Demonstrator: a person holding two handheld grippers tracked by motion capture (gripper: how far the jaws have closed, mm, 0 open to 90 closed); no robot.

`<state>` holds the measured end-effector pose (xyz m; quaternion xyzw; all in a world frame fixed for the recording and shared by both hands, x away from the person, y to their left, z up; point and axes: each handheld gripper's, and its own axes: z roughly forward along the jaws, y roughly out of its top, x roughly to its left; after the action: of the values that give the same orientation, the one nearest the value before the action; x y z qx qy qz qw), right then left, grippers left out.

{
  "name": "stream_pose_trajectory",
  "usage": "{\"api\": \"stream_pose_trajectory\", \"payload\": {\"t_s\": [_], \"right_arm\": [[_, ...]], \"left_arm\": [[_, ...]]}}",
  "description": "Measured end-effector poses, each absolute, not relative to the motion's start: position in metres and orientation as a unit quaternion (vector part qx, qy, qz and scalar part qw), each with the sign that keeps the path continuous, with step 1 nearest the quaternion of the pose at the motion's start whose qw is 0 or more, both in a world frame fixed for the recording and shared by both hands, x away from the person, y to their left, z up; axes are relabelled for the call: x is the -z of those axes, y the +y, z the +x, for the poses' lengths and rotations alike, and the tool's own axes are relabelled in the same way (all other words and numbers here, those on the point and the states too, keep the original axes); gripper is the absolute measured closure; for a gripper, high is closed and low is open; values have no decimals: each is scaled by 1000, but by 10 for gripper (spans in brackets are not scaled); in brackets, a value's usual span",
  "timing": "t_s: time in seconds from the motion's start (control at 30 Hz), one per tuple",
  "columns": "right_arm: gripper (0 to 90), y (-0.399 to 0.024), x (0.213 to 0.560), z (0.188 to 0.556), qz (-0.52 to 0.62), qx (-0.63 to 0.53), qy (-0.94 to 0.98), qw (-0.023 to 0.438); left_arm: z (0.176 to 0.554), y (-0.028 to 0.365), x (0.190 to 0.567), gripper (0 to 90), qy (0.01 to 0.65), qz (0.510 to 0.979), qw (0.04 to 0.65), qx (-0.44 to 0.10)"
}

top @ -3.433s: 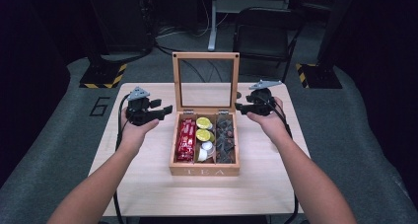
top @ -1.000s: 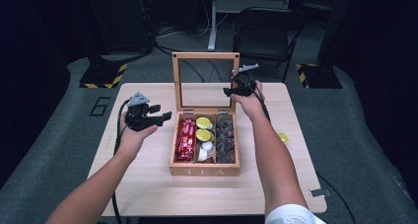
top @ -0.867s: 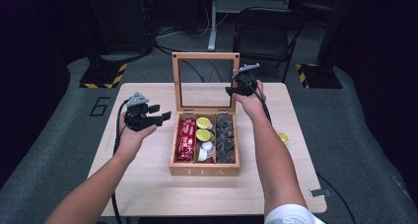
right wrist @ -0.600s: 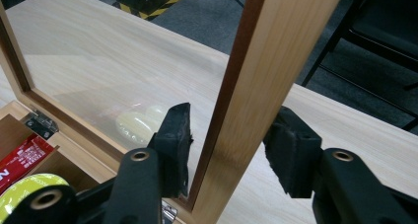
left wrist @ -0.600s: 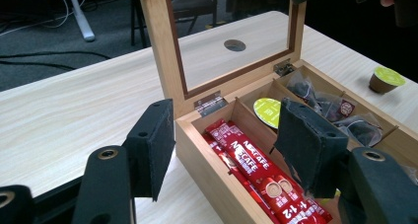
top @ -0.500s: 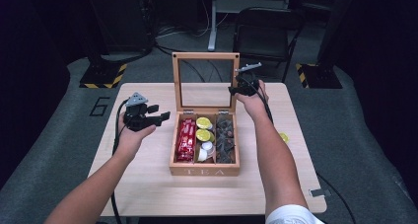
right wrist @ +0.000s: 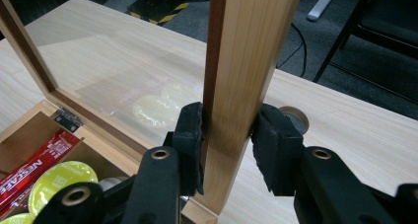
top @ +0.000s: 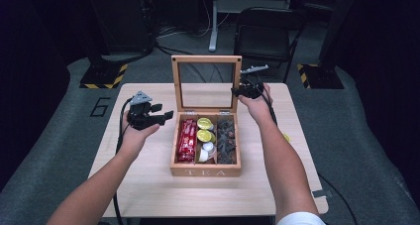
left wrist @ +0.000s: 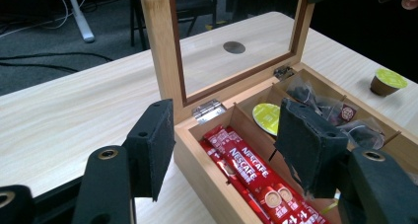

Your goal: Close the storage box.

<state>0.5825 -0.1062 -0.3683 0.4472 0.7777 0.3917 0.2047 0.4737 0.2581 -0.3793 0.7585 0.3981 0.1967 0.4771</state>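
Now: right hand-held gripper (right wrist: 226, 150) has just closed and clamps the right side rail of the upright lid (right wrist: 246, 61), long axis vertical, hinged at the box's (top: 205, 171) far edge. Left hand-held gripper (top: 159, 115) hangs open, empty, off the box's left side.

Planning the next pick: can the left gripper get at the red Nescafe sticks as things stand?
Probably yes. The lid stands upright, clamped at its side by the right gripper, so the box is open on top. The left gripper hangs open beside the sticks, with nothing between.
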Motion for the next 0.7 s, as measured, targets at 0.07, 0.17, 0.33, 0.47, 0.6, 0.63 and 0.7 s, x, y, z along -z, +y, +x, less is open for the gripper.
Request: {"api": "stream_pose_trajectory", "payload": {"t_s": [0.07,0.17,0.33,0.47,0.6,0.63,0.7], "right_arm": [[650,-106,368,579,446,-392,777,208],[651,-106,368,571,439,-394,777,219],[650,-106,369,558,424,-396,780,234],[649,-105,369,550,418,-393,783,241],[647,-104,369,544,422,-391,781,244],[647,-105,369,543,418,-391,782,245],[645,-105,370,540,419,-395,780,244]], "left_arm": [[475,257,376,395,398,756,480,-200],[477,258,372,395,402,755,478,-201],[481,256,368,396,403,757,470,-210],[485,254,360,398,400,756,472,-213],[490,250,349,400,398,750,480,-220],[491,249,346,401,398,749,482,-221],[494,247,341,401,396,749,482,-224]]}}
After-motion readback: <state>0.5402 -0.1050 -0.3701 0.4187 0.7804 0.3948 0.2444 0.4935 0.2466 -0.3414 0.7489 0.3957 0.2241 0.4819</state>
